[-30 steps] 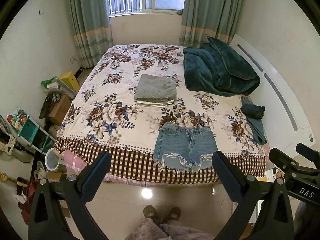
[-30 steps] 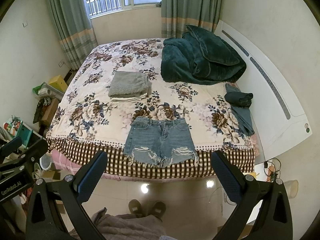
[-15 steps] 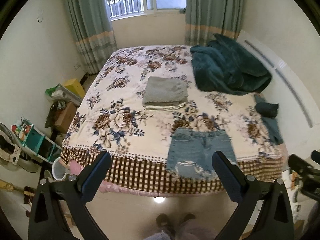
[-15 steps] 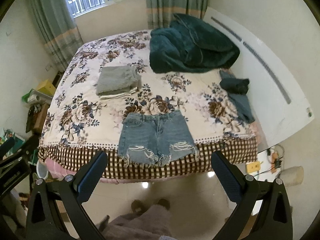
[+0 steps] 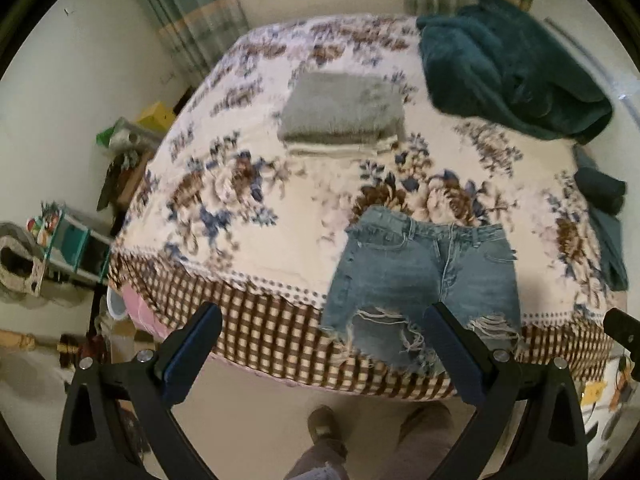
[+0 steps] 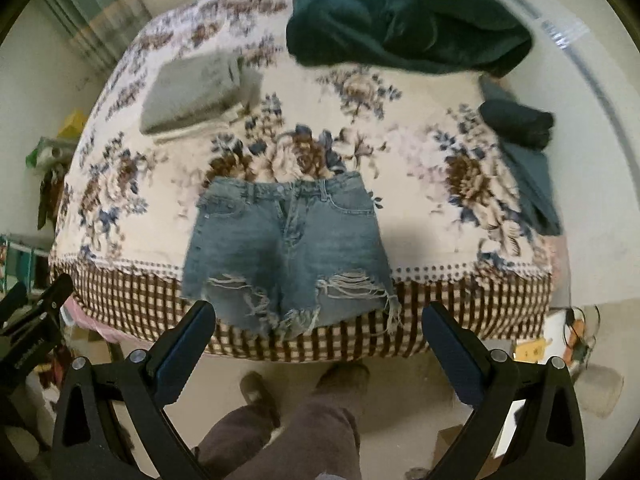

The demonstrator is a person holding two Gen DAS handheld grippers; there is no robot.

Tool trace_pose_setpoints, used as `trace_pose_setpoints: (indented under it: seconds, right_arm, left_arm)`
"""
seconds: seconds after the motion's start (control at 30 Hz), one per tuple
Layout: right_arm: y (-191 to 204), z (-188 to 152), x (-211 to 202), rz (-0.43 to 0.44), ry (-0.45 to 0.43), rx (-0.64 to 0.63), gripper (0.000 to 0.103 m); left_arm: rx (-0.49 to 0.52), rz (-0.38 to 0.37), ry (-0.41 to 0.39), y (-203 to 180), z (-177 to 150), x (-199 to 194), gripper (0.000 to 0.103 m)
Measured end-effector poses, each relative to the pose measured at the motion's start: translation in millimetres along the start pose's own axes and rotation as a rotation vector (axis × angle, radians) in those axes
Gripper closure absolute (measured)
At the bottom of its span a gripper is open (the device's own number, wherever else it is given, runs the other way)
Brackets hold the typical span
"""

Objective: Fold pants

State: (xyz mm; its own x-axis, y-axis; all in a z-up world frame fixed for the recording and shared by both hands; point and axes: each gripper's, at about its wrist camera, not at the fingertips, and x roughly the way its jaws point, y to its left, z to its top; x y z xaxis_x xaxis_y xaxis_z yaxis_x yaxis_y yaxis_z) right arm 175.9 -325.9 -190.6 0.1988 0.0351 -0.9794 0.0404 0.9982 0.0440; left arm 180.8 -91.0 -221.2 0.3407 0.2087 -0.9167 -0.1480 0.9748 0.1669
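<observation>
**Approach to the denim shorts, nothing gripped yet**

The denim shorts (image 6: 286, 248) lie flat and face up at the near edge of the bed (image 6: 440, 184), waistband away from the person and frayed leg hems hanging just over the checked border of the bedspread. Both tools hang in the air in front of the bed. The left gripper (image 5: 320, 356) is spread wide and empty; the shorts sit toward its right finger. The right gripper (image 6: 316, 356) is also spread wide and empty, and the shorts lie almost centred between its fingers.

The step in hand looks like the reach before the first grasp. For a lengthwise fold, a sound plan is to take one outer side of the shorts at two points, one gripper near the waistband corner and the other near the hem of the same leg, then carry that side across onto the other leg so the side seams meet. Each gripper should come down low and slide its lower finger under the denim edge, so that it pinches all layers of the shorts and not the bedspread beneath. The frayed threads are a poor hold; solid cloth above the fringe is better.

A folded grey stack (image 6: 192, 92) and a dark green blanket (image 6: 408, 20) lie further up the bed, well apart from the shorts and not in the way.
</observation>
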Motion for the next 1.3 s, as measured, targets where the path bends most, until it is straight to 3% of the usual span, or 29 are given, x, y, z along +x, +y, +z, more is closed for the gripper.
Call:
trace_pose_setpoints:
  seconds: [0.13,0.3,0.33,0.43,0.47,0.67,0.8,0.87,1.0,1.07,1.1,1.17,1.2,1.23,1.3]
  right_arm:
    - [-45,52,86,0.015,0.075,-0.033,0.0]
    - [-95,90,182,0.025,0.157,-0.046,0.0]
    - [-103,95,200,0.027,0.17,-0.047,0.003]
    - [-128,106,254,0.086,0.225,-0.029,0.026]
    - [-137,108,275,0.115,0.26,-0.011,0.029]
    - [-172,109,345,0.157,0.367,0.016,0.028]
    - [-183,110,370,0.15,0.408,-0.013,0.028]
    - [-184,112,381,0.147,0.425,-0.039,0.028]
    - [-172,119,395,0.177,0.428,-0.082,0.028]
    - [-164,126,405,0.204,0.424,-0.101,0.028]
    - [-159,131,412,0.222,0.423,-0.106,0.028]
    - [-148,138,424,0.27,0.423,-0.1,0.028]
    - [-143,141,429,0.289,0.424,-0.099,0.028]
    - [-137,143,436,0.305,0.431,-0.102,0.028]
    - [-125,144,448,0.327,0.444,-0.105,0.031]
  left_arm:
    - [-0.032,0.01,0.091,-43,9,58,0.0]
    - [-0.047,-0.004,0.196,-103,6,144,0.0]
    - [-0.043,-0.009,0.216,-117,4,159,0.0]
    - [-0.015,-0.036,0.274,-163,-9,200,0.0]
    - [0.001,-0.05,0.293,-179,-17,211,0.0]
    - [0.052,-0.148,0.415,-272,-75,243,0.0]
    - [0.032,-0.226,0.476,-320,-105,250,0.0]
    - [0.026,-0.23,0.483,-338,-111,256,0.0]
    - [0.015,-0.158,0.488,-350,-118,275,0.002]
    - [-0.016,-0.15,0.475,-339,-118,277,0.013]
    - [-0.051,-0.159,0.461,-328,-116,275,0.023]
    - [-0.081,-0.172,0.422,-312,-114,269,0.05]
    - [-0.08,-0.184,0.391,-303,-112,263,0.077]
    - [-0.079,-0.2,0.375,-294,-111,258,0.092]
    - [-0.084,-0.232,0.355,-279,-108,250,0.096]
